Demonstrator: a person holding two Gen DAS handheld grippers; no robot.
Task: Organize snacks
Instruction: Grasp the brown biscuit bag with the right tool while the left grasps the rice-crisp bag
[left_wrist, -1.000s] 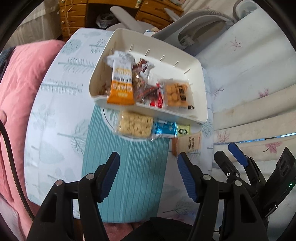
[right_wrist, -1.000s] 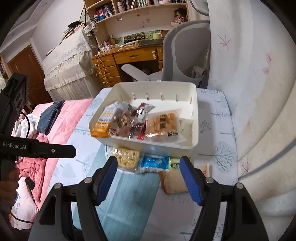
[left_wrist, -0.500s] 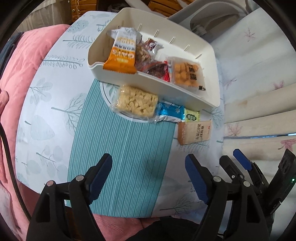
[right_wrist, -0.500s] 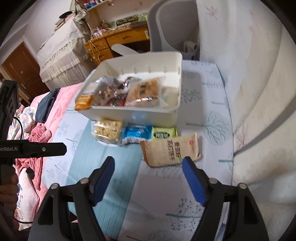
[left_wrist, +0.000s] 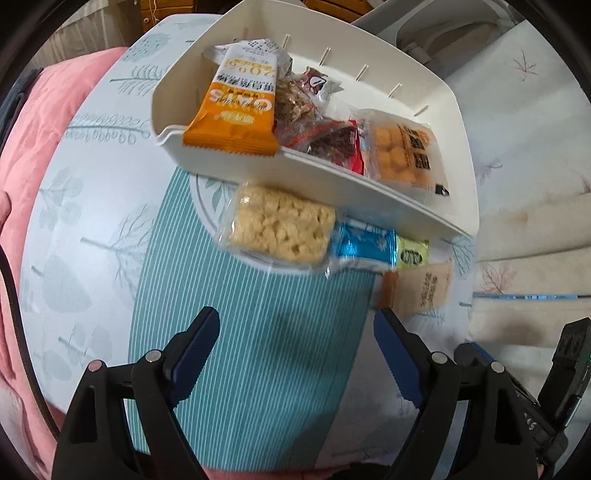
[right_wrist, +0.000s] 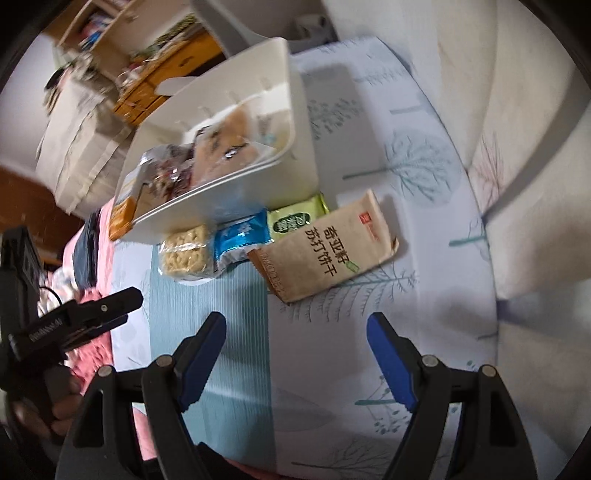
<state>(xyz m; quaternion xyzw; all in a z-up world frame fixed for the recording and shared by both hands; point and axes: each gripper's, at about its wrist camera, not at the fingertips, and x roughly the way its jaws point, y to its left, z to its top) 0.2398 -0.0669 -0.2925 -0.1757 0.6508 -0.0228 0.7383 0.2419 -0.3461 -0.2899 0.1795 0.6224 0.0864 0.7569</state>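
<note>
A white bin (left_wrist: 373, 192) (right_wrist: 295, 122) holds an orange oat bar (left_wrist: 236, 110), brown-red packets (left_wrist: 321, 129) and a pack of yellow biscuits (left_wrist: 402, 151). In front of it lie a puffed rice cake (left_wrist: 280, 229) (right_wrist: 186, 253), a blue packet (left_wrist: 364, 245) (right_wrist: 242, 236), a small green packet (left_wrist: 412, 254) (right_wrist: 295, 218) and a tan cracker pack (left_wrist: 421, 291) (right_wrist: 325, 251). My left gripper (left_wrist: 295, 343) is open and empty above the striped mat, short of the rice cake. My right gripper (right_wrist: 295, 339) is open and empty just short of the cracker pack.
A teal striped mat (left_wrist: 251, 362) lies on the tree-patterned tablecloth (left_wrist: 74, 240). A pink blanket (left_wrist: 22, 129) is at the left. White bedding (right_wrist: 517, 147) rises at the right. A grey chair and wooden desk (right_wrist: 155, 85) stand behind the bin.
Both grippers moved forward and lower toward the loose snacks. The right gripper swung and tilted to face the cracker pack. Both stay open and empty.
</note>
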